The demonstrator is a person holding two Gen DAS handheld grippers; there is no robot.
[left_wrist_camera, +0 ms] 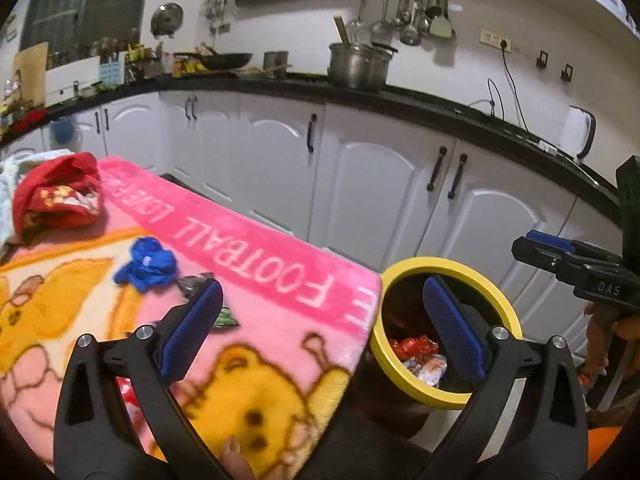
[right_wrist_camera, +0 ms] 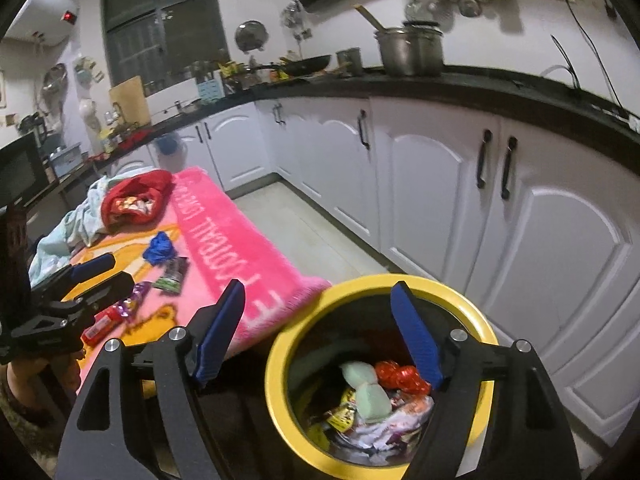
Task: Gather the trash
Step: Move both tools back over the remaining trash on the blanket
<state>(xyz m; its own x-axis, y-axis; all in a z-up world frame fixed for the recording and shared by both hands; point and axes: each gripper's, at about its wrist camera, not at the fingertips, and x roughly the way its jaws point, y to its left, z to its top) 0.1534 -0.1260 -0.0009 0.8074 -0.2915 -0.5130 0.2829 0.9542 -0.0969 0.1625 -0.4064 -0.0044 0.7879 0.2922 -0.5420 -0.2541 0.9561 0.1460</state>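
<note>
Both grippers are hanging empty. The left gripper (left_wrist_camera: 322,320) is spread about as wide as it goes, nothing between the pads. The right gripper (right_wrist_camera: 318,332) is also standing apart, with only the bin's mouth showing through the gap.

The yellow-rimmed bin (right_wrist_camera: 280,364) is sitting just off the near right corner of the blanket-covered table (left_wrist_camera: 280,264) and already holding wrappers. The right gripper is hovering over it; the left is straddling that table corner and the bin rim.

The remaining trash is lying left of the bin on the blanket: a crumpled blue piece (left_wrist_camera: 146,258) toward the middle, a dark wrapper (right_wrist_camera: 176,268) and a green one (right_wrist_camera: 170,283) next to it, and a purple wrapper (right_wrist_camera: 134,300) and a red packet (right_wrist_camera: 102,324) closer to the near edge. The wrappers' long axes are running roughly across the blanket, toward the pink border.

Judgement: the left gripper is the nearer one, with the green and dark wrappers just ahead of its left finger. The next reach is leftward and down, jaws closing across a wrapper's short side.
</note>
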